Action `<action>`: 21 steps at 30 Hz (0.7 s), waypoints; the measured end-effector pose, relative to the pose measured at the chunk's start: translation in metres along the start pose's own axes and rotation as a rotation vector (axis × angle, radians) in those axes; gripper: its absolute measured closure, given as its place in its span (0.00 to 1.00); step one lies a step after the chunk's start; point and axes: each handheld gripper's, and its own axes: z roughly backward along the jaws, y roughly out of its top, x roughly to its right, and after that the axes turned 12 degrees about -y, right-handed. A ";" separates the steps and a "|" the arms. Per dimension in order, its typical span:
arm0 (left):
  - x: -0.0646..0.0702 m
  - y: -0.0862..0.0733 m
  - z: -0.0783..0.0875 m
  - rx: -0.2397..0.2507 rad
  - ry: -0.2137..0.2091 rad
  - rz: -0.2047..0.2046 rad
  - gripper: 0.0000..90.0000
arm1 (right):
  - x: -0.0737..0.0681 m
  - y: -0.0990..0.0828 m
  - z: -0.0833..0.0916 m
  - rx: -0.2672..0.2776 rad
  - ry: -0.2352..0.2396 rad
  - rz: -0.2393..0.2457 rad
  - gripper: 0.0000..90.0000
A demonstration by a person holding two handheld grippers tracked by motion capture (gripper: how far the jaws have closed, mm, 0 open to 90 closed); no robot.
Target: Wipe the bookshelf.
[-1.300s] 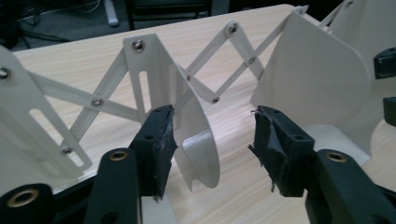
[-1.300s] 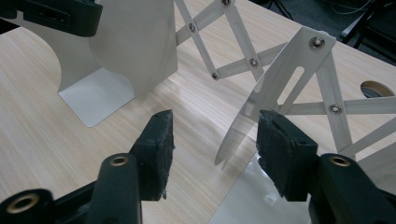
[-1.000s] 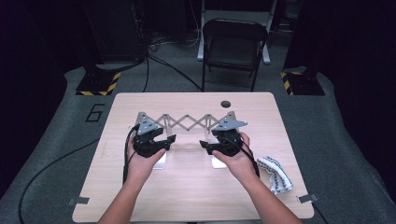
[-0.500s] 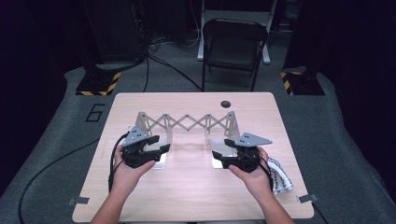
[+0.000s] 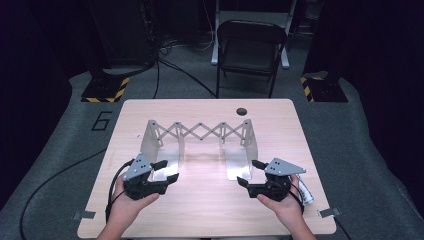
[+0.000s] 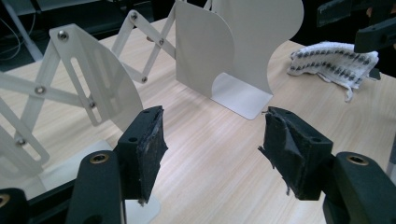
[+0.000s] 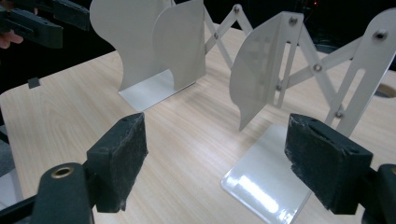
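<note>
A white metal scissor-lattice book rack (image 5: 200,132) stands stretched across the middle of the wooden table (image 5: 210,205), with an upright end plate and flat foot at each side. My left gripper (image 5: 166,170) hovers just in front of the rack's left foot, open and with nothing between its pads (image 6: 144,140). My right gripper (image 5: 247,172) is in front of the right foot (image 7: 261,186), also open and holding nothing. Both sets of jaws have just been opening. The left gripper view looks between its gripper's (image 6: 212,126) jaws at the plates; the right gripper (image 7: 217,135) view does the same.
A white dotted cloth (image 5: 305,192) lies at the table's right near edge, also seen as a cloth (image 6: 334,63) in the left gripper view. A dark round hole (image 5: 242,111) sits near the far edge. A folding chair (image 5: 250,45) stands beyond the table.
Both hands have come off the rack's end plates and drawn back toward the near edge, spreading slightly apart. The rack has stayed in place, stretched out.
</note>
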 end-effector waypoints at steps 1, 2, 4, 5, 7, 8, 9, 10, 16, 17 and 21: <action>-0.001 -0.003 0.000 -0.002 -0.003 0.010 0.42 | 0.000 -0.004 -0.001 -0.001 -0.003 -0.010 0.23; -0.001 -0.007 0.000 0.001 0.001 0.015 0.43 | 0.000 -0.007 -0.002 -0.002 -0.012 -0.022 0.23; -0.002 -0.015 -0.001 -0.007 0.000 0.028 0.43 | -0.001 -0.014 -0.004 -0.009 -0.008 -0.033 0.22; -0.003 -0.019 -0.002 -0.010 0.002 0.030 0.43 | -0.002 -0.017 -0.005 -0.009 -0.005 -0.028 0.22; -0.003 -0.027 -0.006 -0.010 -0.004 0.042 0.43 | -0.004 -0.024 -0.007 -0.015 -0.011 -0.012 0.22; -0.003 -0.030 -0.007 -0.018 -0.011 0.041 0.43 | -0.004 -0.027 -0.008 -0.017 -0.013 -0.002 0.23; -0.003 -0.033 -0.008 -0.016 -0.012 0.046 0.43 | -0.005 -0.030 -0.008 -0.018 -0.011 0.000 0.24; -0.004 -0.035 -0.009 -0.017 -0.013 0.038 0.43 | -0.005 -0.032 -0.009 -0.020 -0.011 -0.004 0.25; -0.006 -0.050 -0.017 -0.031 -0.034 0.036 0.43 | 0.001 -0.047 -0.012 -0.029 -0.009 -0.011 0.36; -0.006 -0.053 -0.019 -0.028 -0.038 0.034 0.43 | 0.003 -0.050 -0.012 -0.040 0.004 -0.026 0.39; -0.007 -0.059 -0.026 -0.050 -0.048 0.052 0.39 | 0.005 -0.056 -0.014 -0.072 0.018 -0.049 0.44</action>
